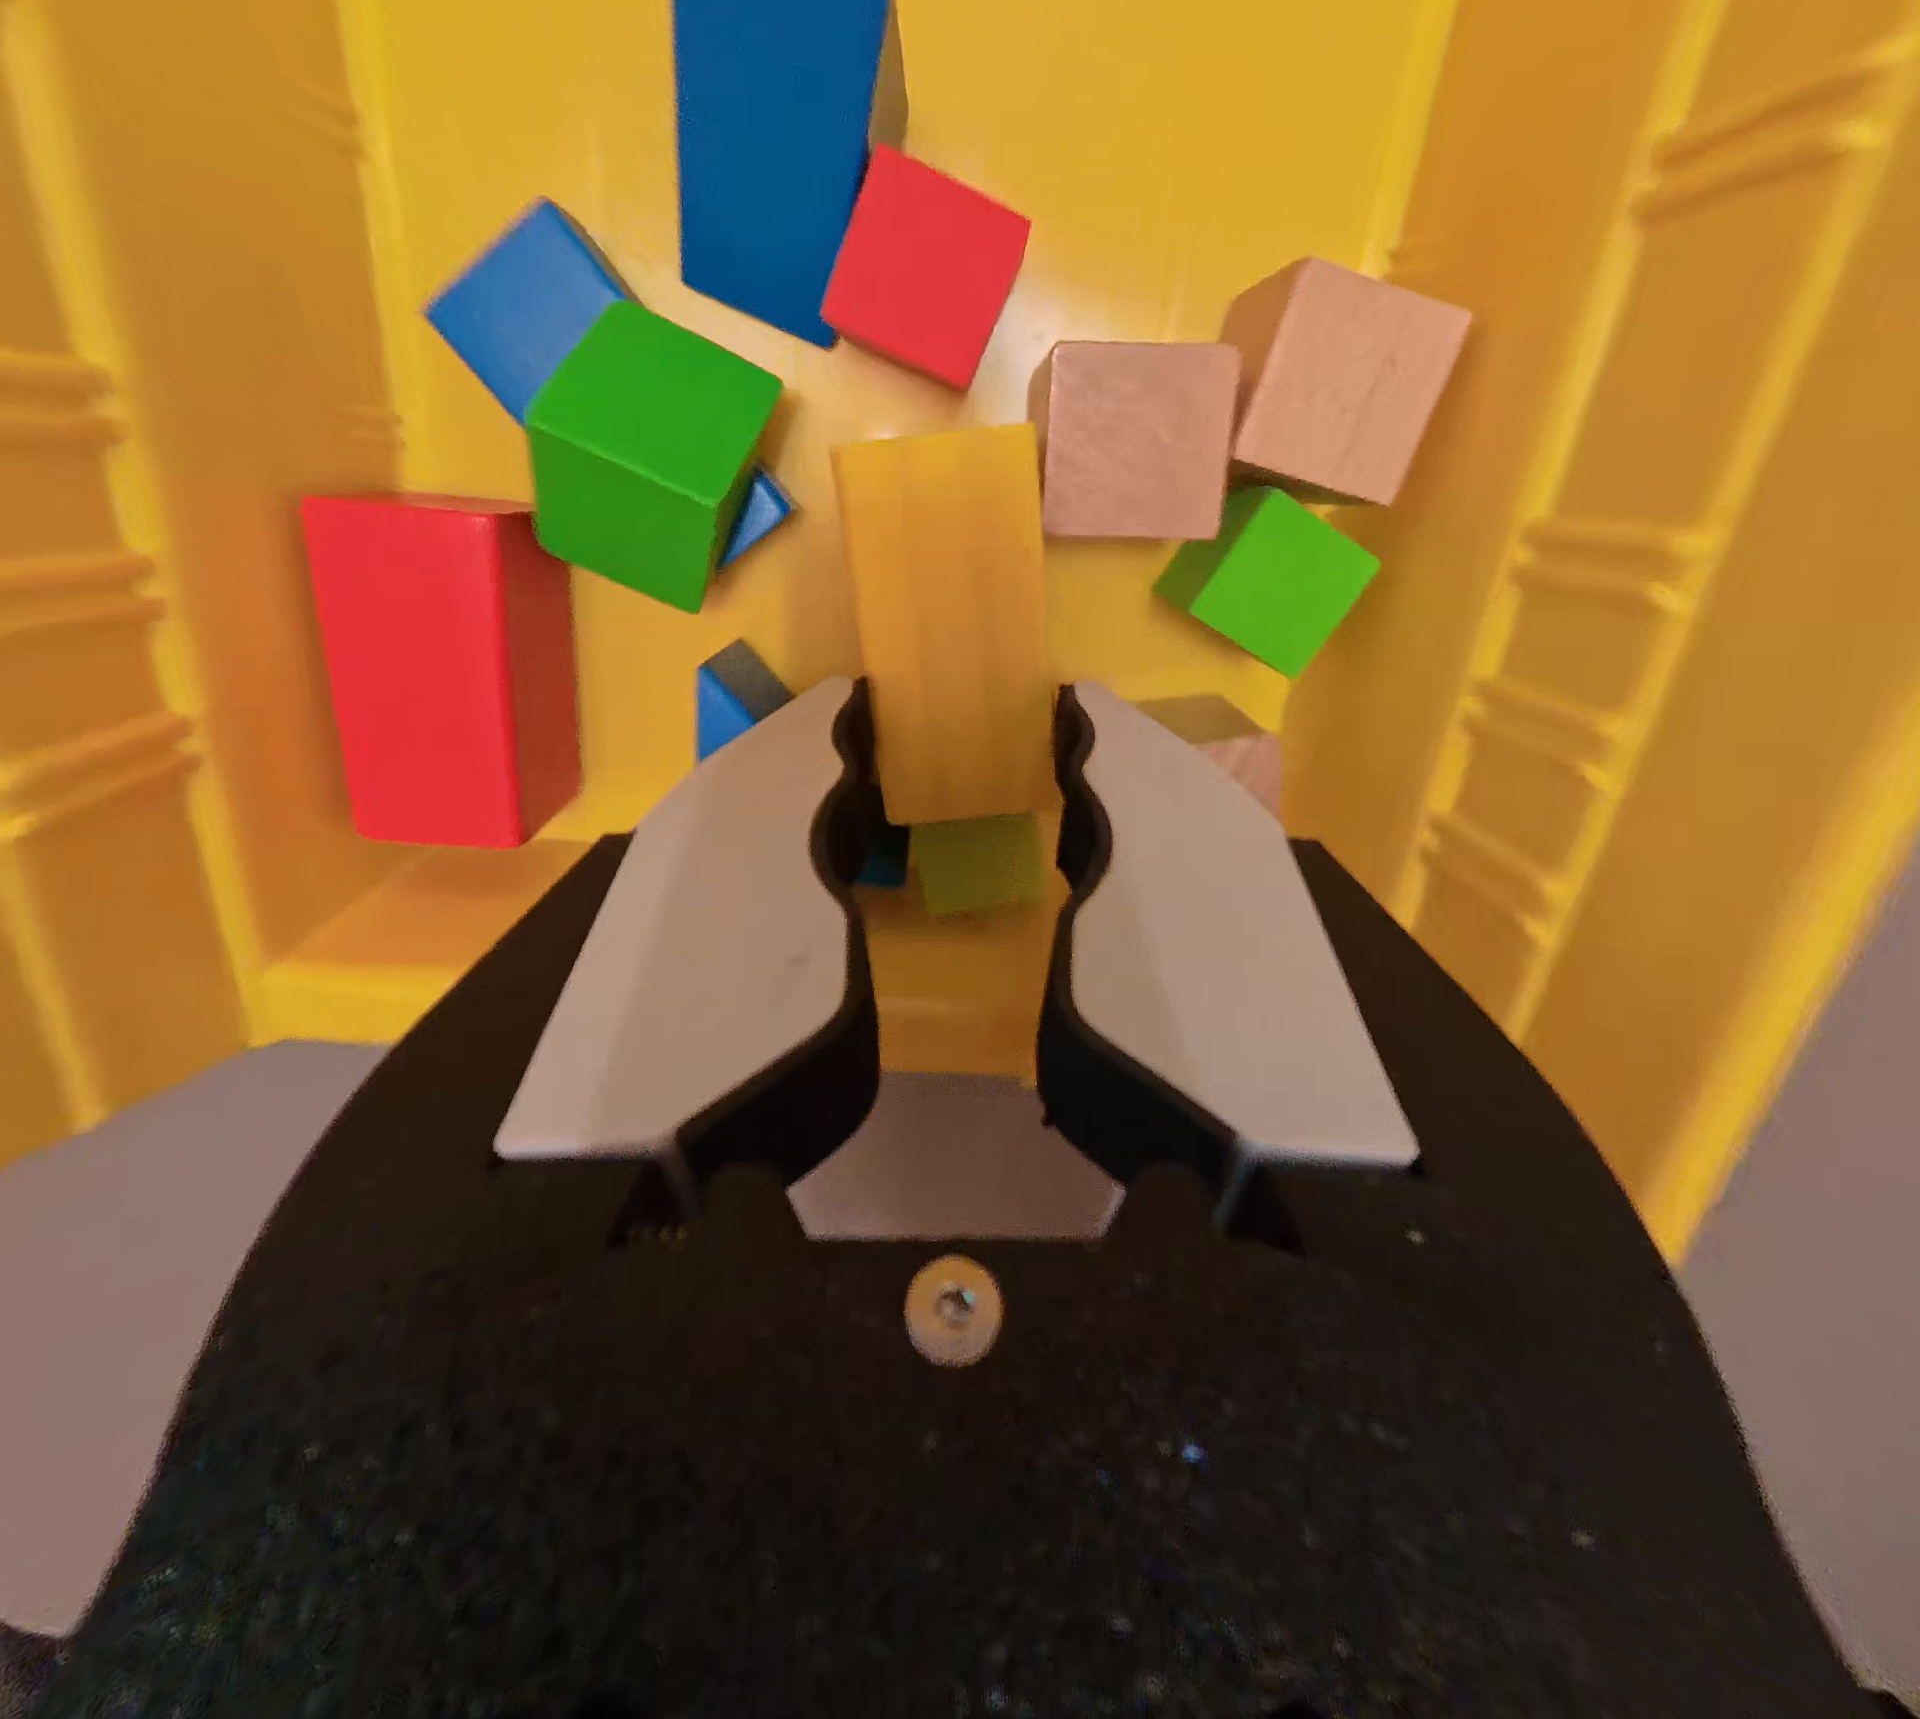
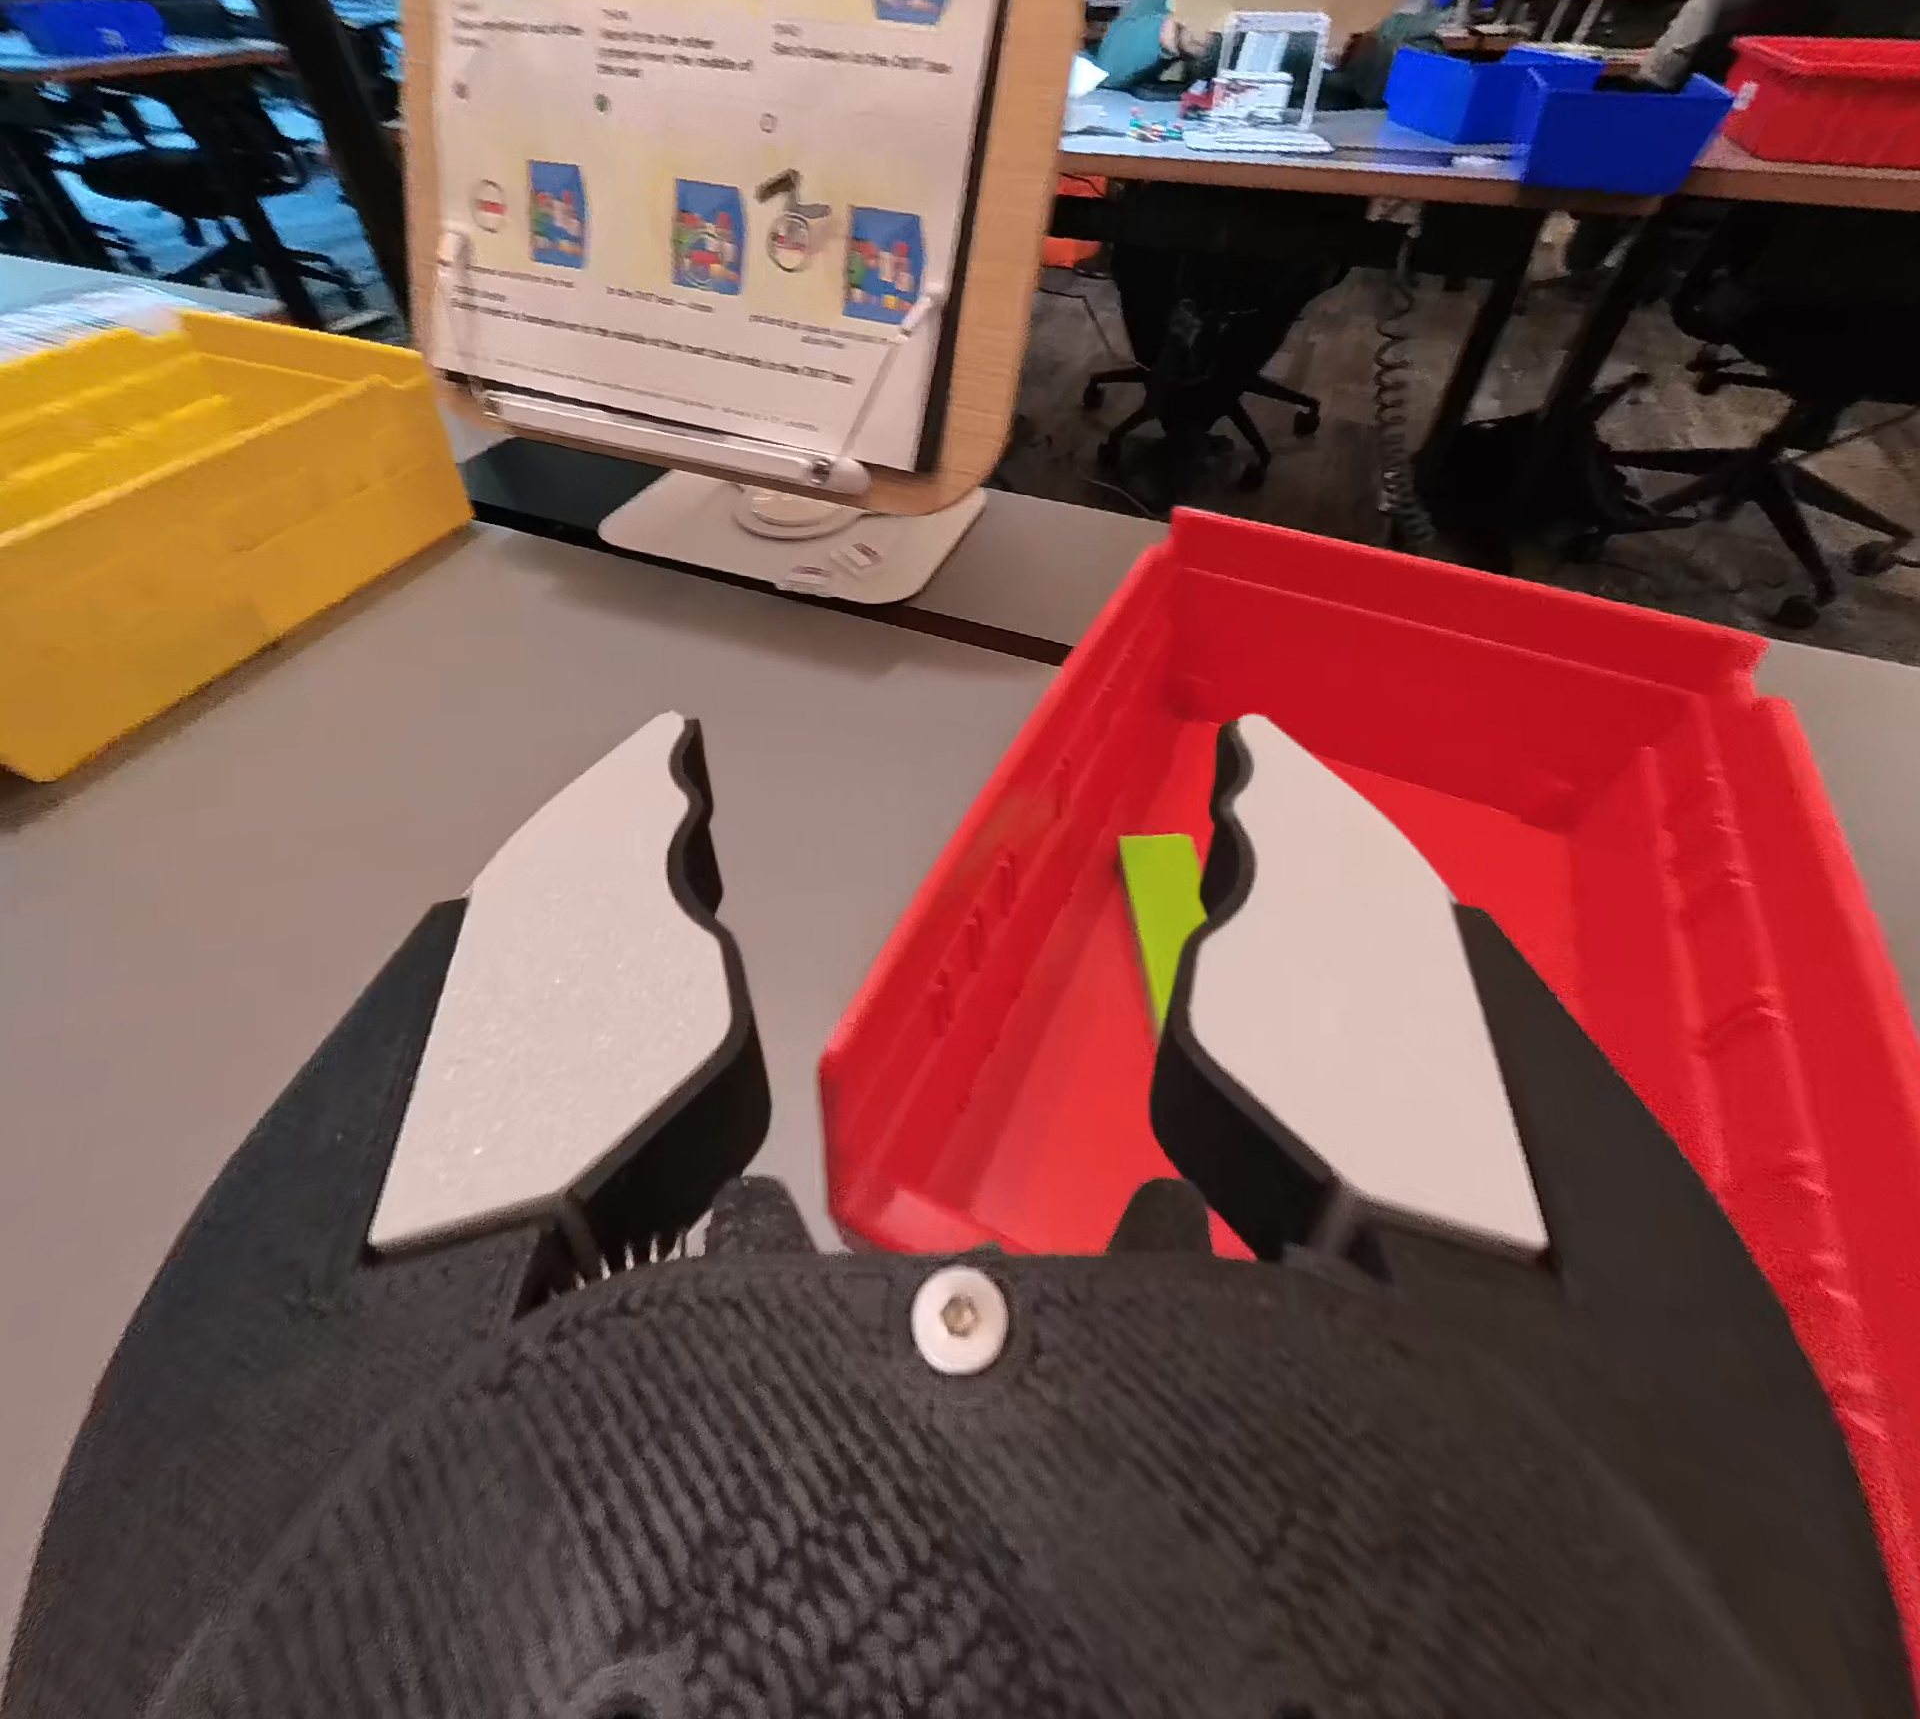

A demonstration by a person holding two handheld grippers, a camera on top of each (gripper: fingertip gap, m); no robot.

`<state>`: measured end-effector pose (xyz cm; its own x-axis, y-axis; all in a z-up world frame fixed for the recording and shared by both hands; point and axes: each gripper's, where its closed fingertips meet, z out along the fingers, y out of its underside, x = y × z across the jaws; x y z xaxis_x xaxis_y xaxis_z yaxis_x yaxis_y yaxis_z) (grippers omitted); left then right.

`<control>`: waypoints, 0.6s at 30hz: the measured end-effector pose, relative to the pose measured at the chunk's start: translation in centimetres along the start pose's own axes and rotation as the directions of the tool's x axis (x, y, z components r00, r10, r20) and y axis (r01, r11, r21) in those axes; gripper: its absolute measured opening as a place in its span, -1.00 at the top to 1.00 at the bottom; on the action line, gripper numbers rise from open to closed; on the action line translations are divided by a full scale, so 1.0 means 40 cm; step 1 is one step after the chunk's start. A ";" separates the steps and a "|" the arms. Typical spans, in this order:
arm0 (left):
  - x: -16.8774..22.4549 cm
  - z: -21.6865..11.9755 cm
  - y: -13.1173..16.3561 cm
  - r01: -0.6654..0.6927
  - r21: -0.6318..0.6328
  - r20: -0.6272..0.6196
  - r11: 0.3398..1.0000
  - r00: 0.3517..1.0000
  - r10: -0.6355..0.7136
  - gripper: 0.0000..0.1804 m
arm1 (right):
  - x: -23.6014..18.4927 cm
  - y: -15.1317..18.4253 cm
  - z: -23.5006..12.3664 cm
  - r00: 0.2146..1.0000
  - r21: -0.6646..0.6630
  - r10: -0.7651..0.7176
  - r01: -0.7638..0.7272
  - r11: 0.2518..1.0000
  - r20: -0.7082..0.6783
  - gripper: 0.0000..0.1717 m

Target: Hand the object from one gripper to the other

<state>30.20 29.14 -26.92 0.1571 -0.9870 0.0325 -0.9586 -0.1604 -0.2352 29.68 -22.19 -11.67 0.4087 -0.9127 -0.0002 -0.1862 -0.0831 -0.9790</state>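
Your left claw [image 1: 961,734] is clamped on a yellow wooden block [image 1: 940,609], its black pads pressing both long sides; the block stands up between the fingers, above the floor of the yellow bin [image 1: 1195,59]. Taking that yellow block as the landmark: just under its near end lies a small green block [image 1: 977,859]. Left of it a green cube [image 1: 649,448] sits on top of a blue block [image 1: 514,303], and farther left lies a long red block [image 1: 431,667]. Right of it are two plain wooden cubes [image 1: 1138,438], touching each other, with another green cube [image 1: 1273,578] just below them. Beyond it lie a red cube [image 1: 925,261] and, farther still, a long blue block [image 1: 769,100], the two touching.

Your right claw [image 2: 961,770] is spread wide with nothing between its fingers. It hangs over the grey counter [image 2: 520,682] at the near left wall of the red bin [image 2: 1455,630]. A flat green piece [image 2: 1162,900] lies on that bin's floor, just beside the claw's right finger. The yellow bin stands well to the left, and a stand with a printed sheet [image 2: 717,111] rises at the counter's far edge.
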 end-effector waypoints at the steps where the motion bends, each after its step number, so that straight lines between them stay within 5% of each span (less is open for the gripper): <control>1: -0.002 -0.030 -0.008 -0.016 0.050 -0.007 0.999 1.000 0.016 0.64 | -0.019 -0.007 0.000 1.000 0.010 0.007 -0.008 1.000 0.031 -0.06; 5: 0.070 -0.220 -0.041 -0.129 0.363 -0.124 0.923 0.975 0.185 0.63 | -0.124 -0.042 0.006 0.983 0.064 0.001 -0.013 0.998 0.185 -0.08; 8: 0.198 -0.361 -0.007 -0.239 0.573 -0.220 0.784 0.877 0.428 0.63 | -0.234 -0.067 0.005 0.934 0.100 -0.015 -0.022 0.995 0.356 -0.12; 10: 0.311 -0.443 0.043 -0.245 0.699 -0.307 0.672 0.746 0.591 0.63 | -0.320 -0.082 -0.009 0.866 0.116 -0.009 -0.057 0.992 0.499 -0.16; 15: 0.548 -0.556 0.230 -0.190 0.862 -0.405 0.471 0.301 0.863 0.64 | -0.497 -0.119 -0.079 0.615 0.110 0.039 -0.204 0.973 0.788 -0.15; 18: 0.633 -0.567 0.306 -0.174 0.892 -0.392 0.417 0.157 0.906 0.64 | -0.559 -0.139 -0.132 0.465 0.102 0.033 -0.263 0.959 0.885 -0.09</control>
<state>17.04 2.05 -6.94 -0.9373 -0.3026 0.1731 -0.2149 0.1105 -0.9704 16.87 -3.43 -5.14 0.9744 -0.0729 -0.2126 -0.1944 0.2008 -0.9601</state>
